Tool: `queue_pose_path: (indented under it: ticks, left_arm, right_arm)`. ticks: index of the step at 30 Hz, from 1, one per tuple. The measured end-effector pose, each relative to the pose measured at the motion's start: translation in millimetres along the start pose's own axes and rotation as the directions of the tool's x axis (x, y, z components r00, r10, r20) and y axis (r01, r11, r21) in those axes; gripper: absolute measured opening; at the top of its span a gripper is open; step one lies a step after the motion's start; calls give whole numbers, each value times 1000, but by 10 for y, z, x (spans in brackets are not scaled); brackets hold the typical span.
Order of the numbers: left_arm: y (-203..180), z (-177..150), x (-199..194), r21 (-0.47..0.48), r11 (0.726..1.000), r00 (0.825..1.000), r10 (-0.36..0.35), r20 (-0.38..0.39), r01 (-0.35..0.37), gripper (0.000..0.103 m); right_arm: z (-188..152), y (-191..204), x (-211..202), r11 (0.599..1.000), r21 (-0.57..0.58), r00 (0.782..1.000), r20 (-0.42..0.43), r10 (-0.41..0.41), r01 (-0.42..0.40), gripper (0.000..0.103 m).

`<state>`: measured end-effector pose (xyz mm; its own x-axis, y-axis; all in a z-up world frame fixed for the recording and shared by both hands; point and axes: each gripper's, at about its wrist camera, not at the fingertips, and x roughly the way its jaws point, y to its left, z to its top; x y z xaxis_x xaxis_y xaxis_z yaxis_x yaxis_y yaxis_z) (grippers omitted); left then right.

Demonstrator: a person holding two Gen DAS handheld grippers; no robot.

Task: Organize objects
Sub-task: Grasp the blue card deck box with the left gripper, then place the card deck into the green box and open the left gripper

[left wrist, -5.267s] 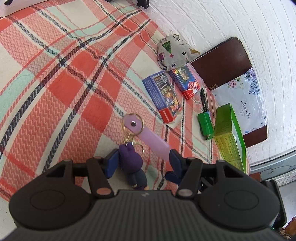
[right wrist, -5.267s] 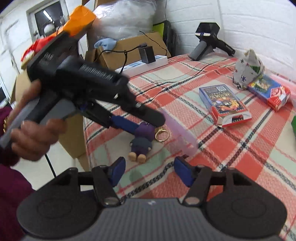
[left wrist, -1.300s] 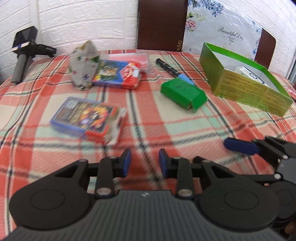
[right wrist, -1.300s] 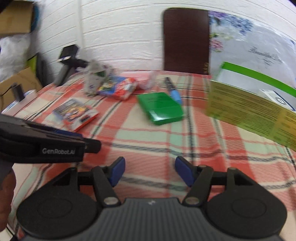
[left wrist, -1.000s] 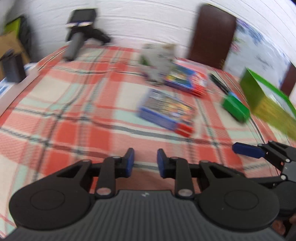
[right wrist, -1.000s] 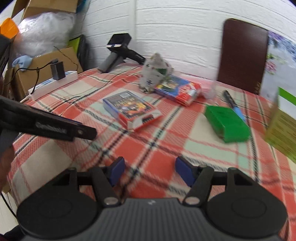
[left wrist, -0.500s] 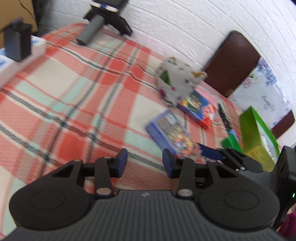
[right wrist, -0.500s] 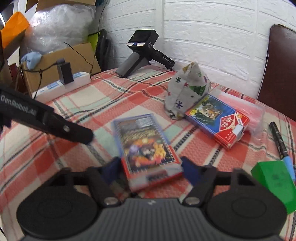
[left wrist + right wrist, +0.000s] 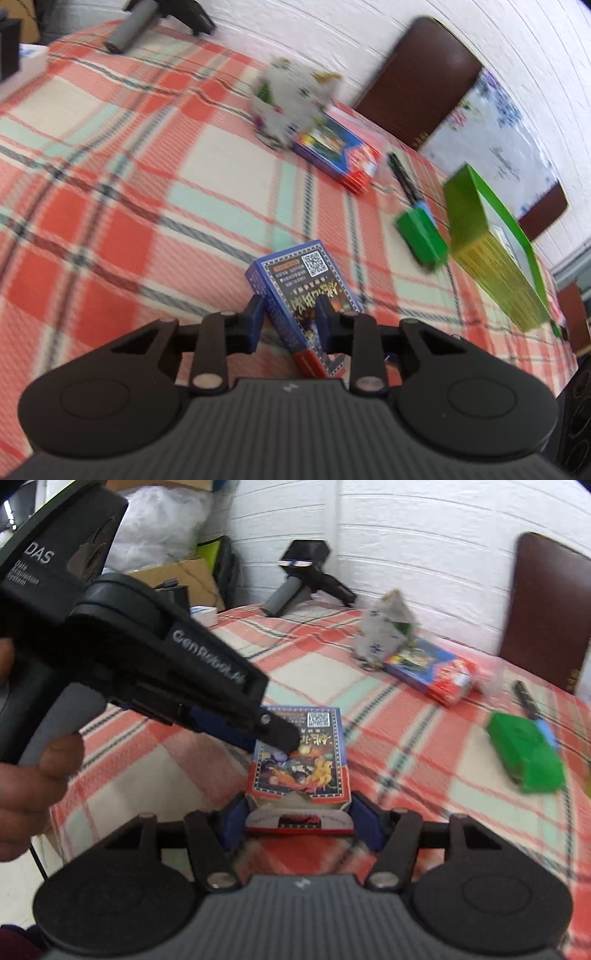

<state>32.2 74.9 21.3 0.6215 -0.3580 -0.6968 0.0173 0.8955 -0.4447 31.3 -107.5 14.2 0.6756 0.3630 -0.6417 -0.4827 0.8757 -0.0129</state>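
Note:
A blue card box with a red end sits between both grippers above the plaid tablecloth. My right gripper has its blue pads against the two sides of the box's near end, and its jaws are closing. From the left comes my left gripper, one finger lying across the top face. In the left wrist view the card box stands tilted in my left gripper, whose jaws are closing across its thickness with the pads on it.
Behind lie a second blue-and-red card box, a patterned cloth pouch, a marker, a small green box and an open green carton. A black handheld device lies at the far edge. A hand holds the left gripper.
Half a second ago the card box lay on the cloth ahead of both grippers. Both have since moved in: the right has its near end, and the left has narrowed on it.

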Motion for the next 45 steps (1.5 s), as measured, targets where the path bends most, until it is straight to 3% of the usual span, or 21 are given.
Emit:
queue_pose_path:
  ticks: [6, 10, 15, 21, 25, 28, 31, 35, 38, 40, 43, 45]
  left_arm:
    - [-545, -156, 237, 113, 992, 997, -57, -59, 63, 32]
    - [-1052, -269, 468, 228, 967, 990, -95, -107, 118, 32]
    - [-1699, -415, 749, 338, 916, 969, -156, -192, 215, 32]
    - [-2367, -621, 1017, 429, 853, 944, -196, -265, 297, 32]
    - [-2671, -682, 1034, 461, 829, 939, -203, -277, 315, 32]
    - [-2809, -546, 839, 496, 804, 944, -257, -208, 329, 32]
    - [-3015, -298, 764, 531, 789, 950, -284, -133, 310, 33]
    - [-3318, 52, 942, 558, 789, 961, -267, -69, 259, 34]
    - [-3481, 190, 1182, 594, 790, 984, -178, -11, 150, 47]
    - [-3480, 186, 1301, 600, 799, 995, -77, 55, 28, 47]
    - [-3298, 122, 1291, 593, 805, 997, -48, 59, 3, 48]
    - [-3175, 36, 1208, 609, 793, 997, -48, 67, -3, 48]
  right_arm:
    - [-282, -257, -335, 992, 62, 994, -4, -112, 113, 59]
    - [-479, -519, -554, 969, 122, 977, -9, -214, 213, 59]
    - [-763, -873, -872, 916, 217, 940, -30, -340, 338, 59]
    - [-1095, -1240, -1216, 835, 340, 896, -53, -442, 432, 59]
    - [-1218, -1380, -1381, 795, 394, 872, -38, -487, 461, 59]
    - [-1107, -1397, -1511, 787, 366, 833, 54, -550, 496, 59]
    - [-876, -1575, -1532, 781, 353, 797, 138, -588, 515, 59]
    - [-574, -2024, -1415, 772, 383, 774, 190, -604, 508, 59]
    - [-416, -2420, -1155, 758, 412, 779, 158, -606, 506, 62]
    - [-397, -2587, -963, 726, 410, 759, 112, -641, 553, 70]
    - [-492, -2609, -986, 707, 463, 760, 102, -642, 535, 69]
    - [-589, -2510, -1102, 698, 506, 757, 125, -641, 507, 70]
